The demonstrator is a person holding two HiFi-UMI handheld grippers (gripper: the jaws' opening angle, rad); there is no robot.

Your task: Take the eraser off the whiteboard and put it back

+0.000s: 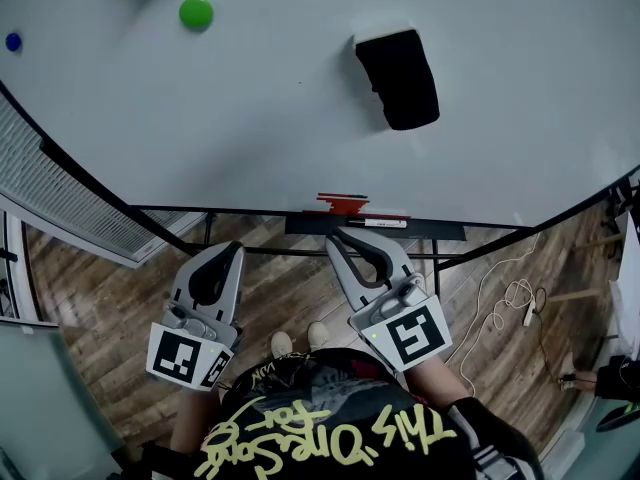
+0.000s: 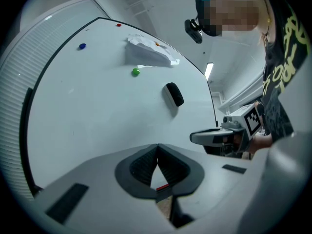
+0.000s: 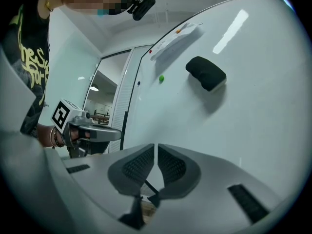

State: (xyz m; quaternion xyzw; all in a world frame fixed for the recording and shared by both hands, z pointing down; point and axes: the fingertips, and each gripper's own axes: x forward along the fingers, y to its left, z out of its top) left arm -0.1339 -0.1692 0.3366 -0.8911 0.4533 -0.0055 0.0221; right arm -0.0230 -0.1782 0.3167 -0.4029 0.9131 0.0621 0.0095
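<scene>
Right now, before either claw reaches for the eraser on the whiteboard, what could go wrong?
1. The right claw and the left claw are both shut and empty, below the board. Reaching the eraser without opening first would probably push it along the whiteboard or knock it off.
2. In the head view the marker tray sits between the right claw and the eraser; a straight rise may bump it and the marker on it.

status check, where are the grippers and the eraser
Left gripper jaws shut, empty. Right gripper jaws shut, empty. Eraser on whiteboard, untouched, above both grippers. Nothing in the way.
</scene>
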